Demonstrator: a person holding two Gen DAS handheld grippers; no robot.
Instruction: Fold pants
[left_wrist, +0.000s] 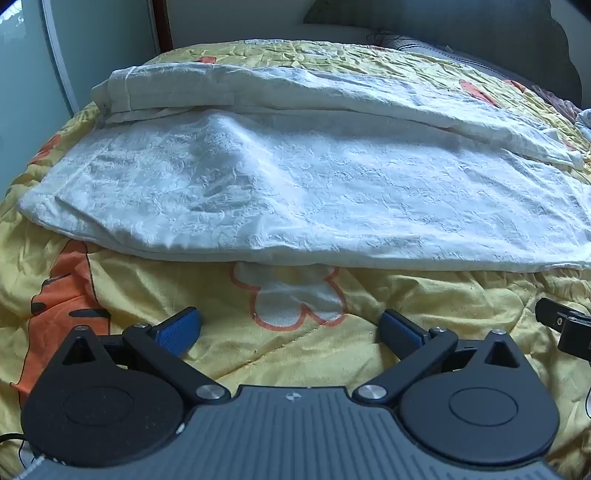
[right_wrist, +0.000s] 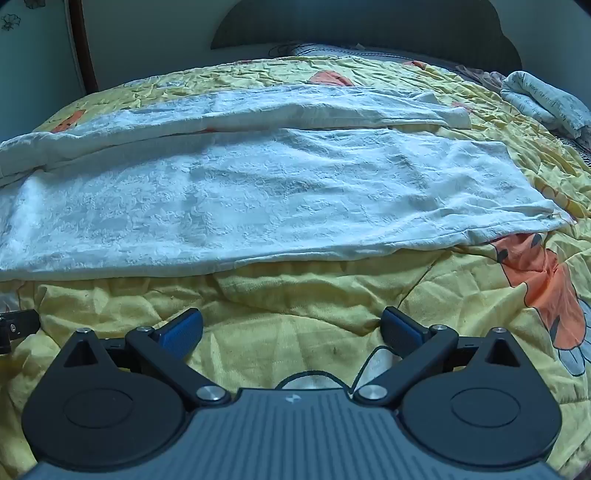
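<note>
White textured pants (left_wrist: 295, 184) lie flat across a yellow quilt (left_wrist: 207, 280), waist at the left, two legs running to the right. The right wrist view shows the same pants (right_wrist: 258, 199), the near leg wide and the far leg narrower behind it. My left gripper (left_wrist: 290, 328) hovers over the quilt just short of the pants' near edge, its blue pads wide apart with nothing between them. My right gripper (right_wrist: 291, 328) stands open the same way, short of the near leg's hem side. Part of the other gripper shows at the frame edge (left_wrist: 565, 325).
The quilt carries orange cartoon prints (right_wrist: 543, 280) and is wrinkled. A folded patterned cloth (right_wrist: 546, 103) lies at the far right of the bed. A headboard and wall (right_wrist: 332, 29) stand behind, a pale door panel (left_wrist: 33, 74) at the left.
</note>
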